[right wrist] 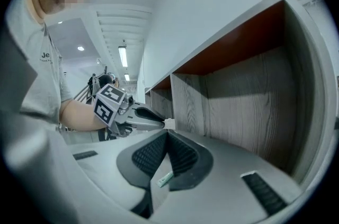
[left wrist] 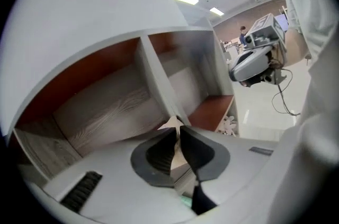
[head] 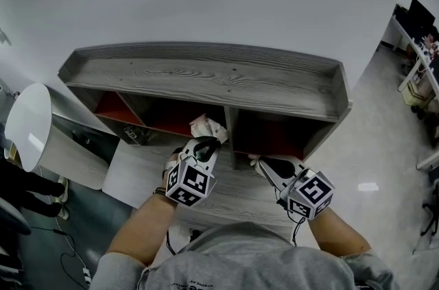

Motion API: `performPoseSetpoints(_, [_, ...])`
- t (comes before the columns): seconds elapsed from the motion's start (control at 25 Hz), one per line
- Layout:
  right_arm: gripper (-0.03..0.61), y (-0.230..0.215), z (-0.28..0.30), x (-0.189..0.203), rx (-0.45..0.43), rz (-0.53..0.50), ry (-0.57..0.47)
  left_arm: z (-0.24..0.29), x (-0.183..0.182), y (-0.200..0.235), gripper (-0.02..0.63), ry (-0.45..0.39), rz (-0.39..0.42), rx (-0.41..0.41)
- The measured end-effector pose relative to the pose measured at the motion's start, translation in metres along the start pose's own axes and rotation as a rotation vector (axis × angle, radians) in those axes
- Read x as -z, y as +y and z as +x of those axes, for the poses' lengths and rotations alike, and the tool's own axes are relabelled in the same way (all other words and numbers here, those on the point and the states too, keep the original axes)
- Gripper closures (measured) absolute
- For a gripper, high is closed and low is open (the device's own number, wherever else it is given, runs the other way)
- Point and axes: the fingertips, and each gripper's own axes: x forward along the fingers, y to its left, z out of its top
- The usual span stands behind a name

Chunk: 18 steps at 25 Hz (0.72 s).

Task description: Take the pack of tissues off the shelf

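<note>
At shelf (head: 206,76) front: pack of tissues (head: 208,125) sits at the mouth of the middle compartment (head: 171,118).
Your left gripper (head: 208,140): jaws clamped on the pack.
Your right gripper (head: 260,162): jaws together, nothing between them, near the shelf's right side.

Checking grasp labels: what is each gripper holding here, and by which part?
The left gripper pinches the pack of tissues by its near edge, with only the jaw tips on it. The right gripper is shut on nothing.
</note>
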Motion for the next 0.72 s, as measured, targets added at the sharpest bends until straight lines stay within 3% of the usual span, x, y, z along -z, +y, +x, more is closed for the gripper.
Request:
performPoseSetpoints(0.44, [0.558, 0.026, -0.02, 0.011, 0.006, 0.001, 0.01, -0.063, -0.021, -0.097, 0.566, -0.095, 0.003, 0.135])
performPoseSetpoints(0.72, [0.558, 0.043, -0.014, 0.02, -0.016, 0.001, 0.044, -0.076, -0.013, -0.131, 0.566, -0.123, -0.025, 0.191])
